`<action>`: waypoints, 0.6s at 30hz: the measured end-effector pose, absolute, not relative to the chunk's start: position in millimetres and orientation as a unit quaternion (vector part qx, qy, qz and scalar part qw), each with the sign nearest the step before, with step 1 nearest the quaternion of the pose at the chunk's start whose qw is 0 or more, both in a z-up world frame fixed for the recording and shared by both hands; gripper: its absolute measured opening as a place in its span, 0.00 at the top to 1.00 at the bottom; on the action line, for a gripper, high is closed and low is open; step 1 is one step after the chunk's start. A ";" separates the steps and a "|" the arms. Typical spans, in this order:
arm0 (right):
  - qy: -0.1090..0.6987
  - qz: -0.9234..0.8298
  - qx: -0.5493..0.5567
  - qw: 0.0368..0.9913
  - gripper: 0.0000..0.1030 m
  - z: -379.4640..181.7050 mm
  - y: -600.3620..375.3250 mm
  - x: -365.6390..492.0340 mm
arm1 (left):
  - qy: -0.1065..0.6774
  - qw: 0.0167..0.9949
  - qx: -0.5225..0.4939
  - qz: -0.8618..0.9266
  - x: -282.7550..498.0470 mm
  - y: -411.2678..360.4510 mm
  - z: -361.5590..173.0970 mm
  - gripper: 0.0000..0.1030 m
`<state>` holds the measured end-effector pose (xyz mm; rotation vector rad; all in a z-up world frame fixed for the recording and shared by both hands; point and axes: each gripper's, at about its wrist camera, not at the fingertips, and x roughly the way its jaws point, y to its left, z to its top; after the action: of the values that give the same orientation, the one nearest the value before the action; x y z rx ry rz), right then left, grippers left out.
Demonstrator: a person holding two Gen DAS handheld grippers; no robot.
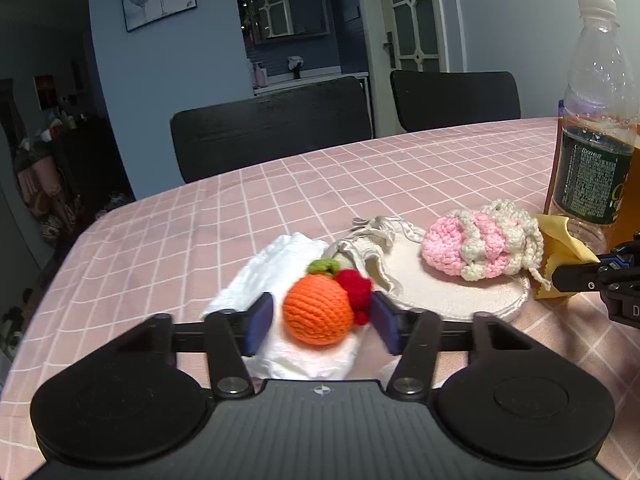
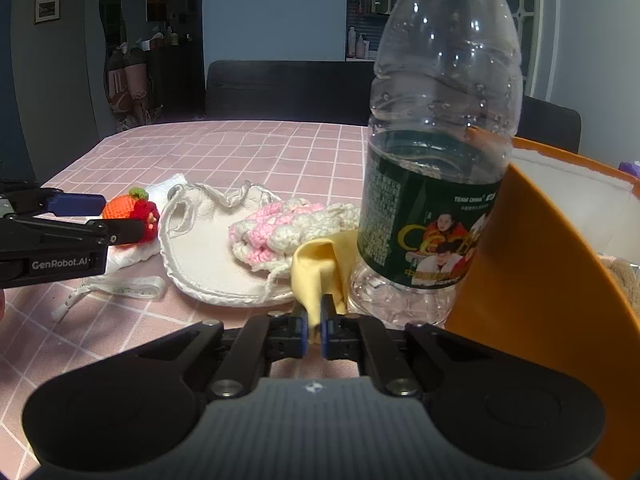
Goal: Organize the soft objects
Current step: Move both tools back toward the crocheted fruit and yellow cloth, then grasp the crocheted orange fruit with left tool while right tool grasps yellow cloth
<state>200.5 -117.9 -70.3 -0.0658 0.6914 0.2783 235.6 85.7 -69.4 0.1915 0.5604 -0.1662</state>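
An orange crochet ball [image 1: 318, 308] with a green top and red berries lies on a white tissue [image 1: 276, 264]. My left gripper [image 1: 322, 320] is open around it: the right pad touches the red berries, and a thin gap shows at the left pad. In the right wrist view the ball [image 2: 120, 208] sits between those fingers. My right gripper [image 2: 316, 320] is shut on a corner of a yellow cloth [image 2: 320, 268], which lies at the foot of the bottle. A pink and white crochet pouch [image 1: 480, 244] rests on a cream drawstring bag [image 1: 432, 292].
A tall plastic bottle [image 2: 440, 140] stands right behind the yellow cloth. An orange bin [image 2: 540, 280] is at the right. A white tape strip [image 2: 120, 288] lies on the pink checked tablecloth [image 1: 240, 208]. Two dark chairs [image 1: 272, 128] stand at the far edge.
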 end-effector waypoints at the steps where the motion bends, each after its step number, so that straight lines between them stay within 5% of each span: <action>1: 0.336 0.136 -0.034 0.932 0.98 -69.0 -118.0 199.3 | 0.277 0.953 0.092 -0.080 235.5 84.6 -69.4 0.50; 3: 0.329 0.137 -0.037 0.934 0.99 -64.8 -118.6 195.5 | 0.273 0.955 0.090 -0.079 231.9 84.0 -68.2 0.54; 4: 0.325 0.138 -0.036 0.935 0.99 -62.0 -119.1 193.0 | 0.270 0.956 0.089 -0.077 229.7 83.7 -65.9 0.64; 9: 0.302 0.148 -0.038 0.941 0.99 -44.5 -120.2 177.1 | 0.261 0.960 0.077 -0.070 211.4 86.0 -50.9 0.66; 12: 0.293 0.160 -0.036 0.942 0.99 -31.4 -122.5 163.0 | 0.261 0.960 0.064 -0.077 192.3 86.5 -40.4 0.97; 18: 0.305 0.209 -0.012 0.929 0.99 -20.6 -127.8 128.9 | 0.261 0.959 0.054 -0.098 145.8 80.7 -35.3 1.00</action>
<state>128.9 -127.8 -20.6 -0.0244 0.6251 0.4282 145.8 80.7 -35.3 0.1098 0.5301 -0.1986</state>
